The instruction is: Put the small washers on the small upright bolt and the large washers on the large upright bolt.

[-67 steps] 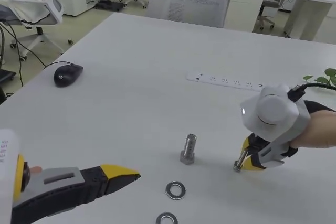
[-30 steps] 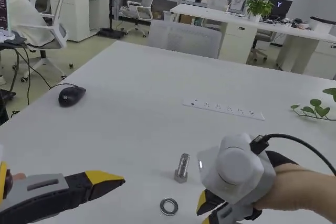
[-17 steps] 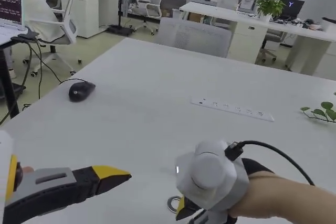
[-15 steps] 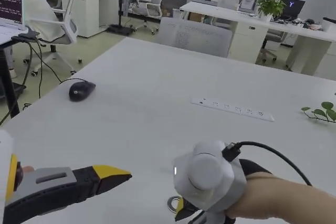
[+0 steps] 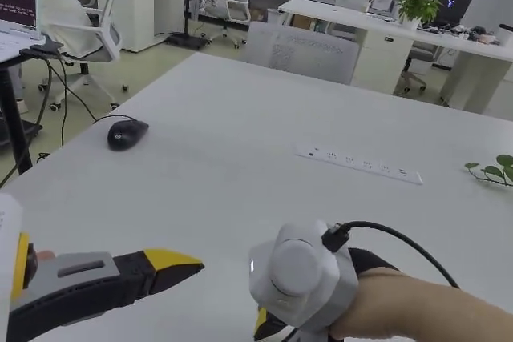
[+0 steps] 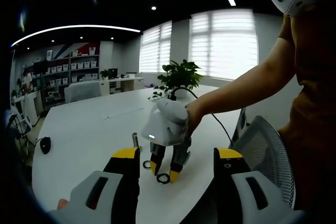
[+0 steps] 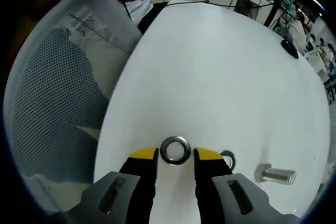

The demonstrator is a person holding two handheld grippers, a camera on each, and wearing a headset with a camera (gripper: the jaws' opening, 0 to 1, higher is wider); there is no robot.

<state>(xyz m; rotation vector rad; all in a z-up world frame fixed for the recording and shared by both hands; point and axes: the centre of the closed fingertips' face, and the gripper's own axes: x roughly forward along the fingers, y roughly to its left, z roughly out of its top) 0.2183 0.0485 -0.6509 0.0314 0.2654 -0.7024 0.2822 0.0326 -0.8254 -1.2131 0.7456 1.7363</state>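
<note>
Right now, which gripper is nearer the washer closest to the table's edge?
Right. The right gripper straddles the washer; the left gripper hangs well back, aimed toward it.

Counting two washers (image 7: pixel 175 150), the second washer (image 7: pixel 230 157) seemingly smaller, half hidden; one bolt (image 7: pixel 275 174); one mouse (image 5: pixel 127 134); one power strip (image 5: pixel 358 165).

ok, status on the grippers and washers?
Right gripper open, jaws straddling a washer flat on table. Left gripper open, idle. Second washer close beside one jaw.

open tabletop (image 5: pixel 232 158) between bolt (image 7: pixel 275 174) and mouse (image 5: pixel 127 133)
</note>
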